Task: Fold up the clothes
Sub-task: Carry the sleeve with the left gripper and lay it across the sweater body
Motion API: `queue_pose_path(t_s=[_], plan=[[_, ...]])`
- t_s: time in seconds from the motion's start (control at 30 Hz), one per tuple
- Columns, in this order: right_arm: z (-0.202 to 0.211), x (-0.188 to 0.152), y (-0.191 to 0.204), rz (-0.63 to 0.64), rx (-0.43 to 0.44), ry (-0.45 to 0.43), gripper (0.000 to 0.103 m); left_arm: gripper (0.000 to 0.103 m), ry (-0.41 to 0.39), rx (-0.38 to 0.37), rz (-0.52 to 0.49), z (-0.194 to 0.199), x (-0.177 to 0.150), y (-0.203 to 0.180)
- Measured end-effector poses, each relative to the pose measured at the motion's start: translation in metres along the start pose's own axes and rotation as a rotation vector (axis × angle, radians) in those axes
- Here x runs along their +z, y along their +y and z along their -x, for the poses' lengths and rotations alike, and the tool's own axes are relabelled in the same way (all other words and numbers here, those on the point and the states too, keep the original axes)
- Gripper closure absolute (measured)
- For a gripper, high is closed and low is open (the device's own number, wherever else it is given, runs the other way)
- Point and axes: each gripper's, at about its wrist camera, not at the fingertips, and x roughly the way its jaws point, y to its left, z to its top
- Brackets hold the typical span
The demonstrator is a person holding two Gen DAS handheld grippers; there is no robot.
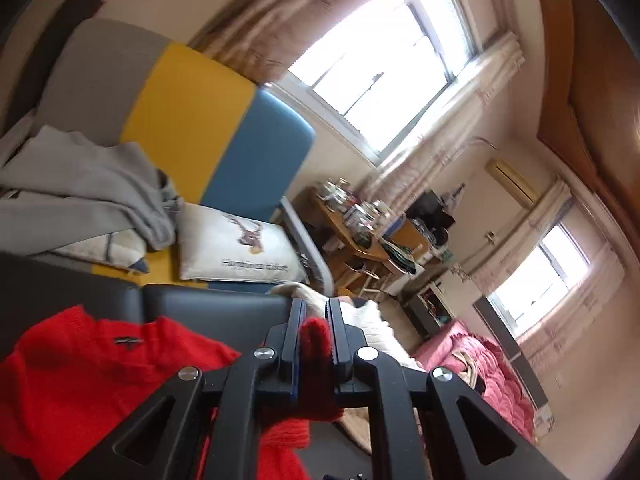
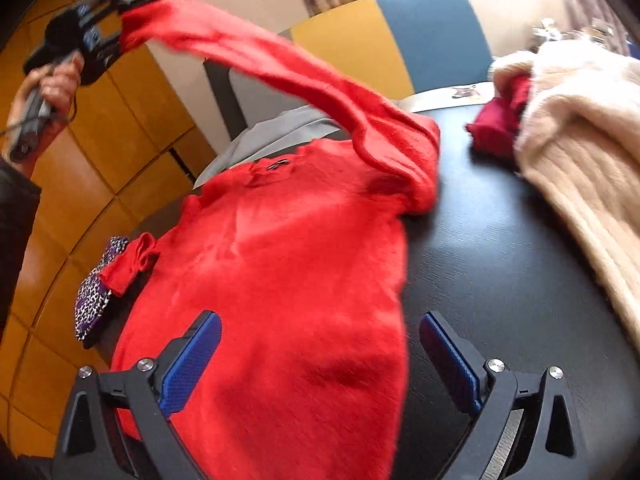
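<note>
Across a dark tabletop (image 2: 500,248), a red sweater (image 2: 288,280) lies spread with its body flat, filling most of the right wrist view. One sleeve (image 2: 280,64) rises off the surface in a long arc toward the upper left, where the left tongs (image 2: 128,4), gripped by a person's hand (image 2: 52,84), are clamped on its cuff. From the left wrist camera, that cuff (image 1: 316,336) shows pinched between the narrow black fingers of the same tongs. A cream ribbed knit (image 2: 580,152) lies heaped at the tabletop's right edge, touching a smaller dark red garment (image 2: 500,120). The right tongs (image 2: 320,344) hover low over the sweater's hem, spread wide and empty, blue pads (image 2: 192,356) facing inward. A purple spotted cloth (image 2: 94,296) lies at the left edge, under the other cuff.
</note>
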Motion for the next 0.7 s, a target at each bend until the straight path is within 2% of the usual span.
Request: queue_pose_path(t_s=[0.2,0.37,0.47,0.53,0.6,0.63,0.7], plan=[[-0.025,0.006,0.019,0.038,0.029,0.051,0.003,0.094,-0.015,0.132,0.129,0.047,-0.016,0.102],[-0.042,0.014,0.023,0.044,0.018,0.083,0.003,0.094,0.099,0.296,0.221,0.038,-0.064,0.188],[-0.049,0.023,0.020,0.040,0.000,0.087,0.003,0.094,0.136,0.356,0.250,0.036,-0.085,0.216],[-0.048,0.037,0.013,0.010,-0.016,0.060,0.003,0.094,0.118,0.375,0.263,0.045,-0.091,0.224],[-0.043,0.052,-0.001,-0.051,-0.004,0.030,0.003,0.094,0.080,0.357,0.280,0.056,-0.090,0.226],[-0.042,0.057,-0.007,-0.087,0.024,0.028,0.003,0.094,0.062,0.345,0.285,0.060,-0.089,0.226],[-0.047,0.066,-0.018,-0.188,0.193,0.061,0.003,0.094,0.030,0.328,0.279,0.065,-0.083,0.222]])
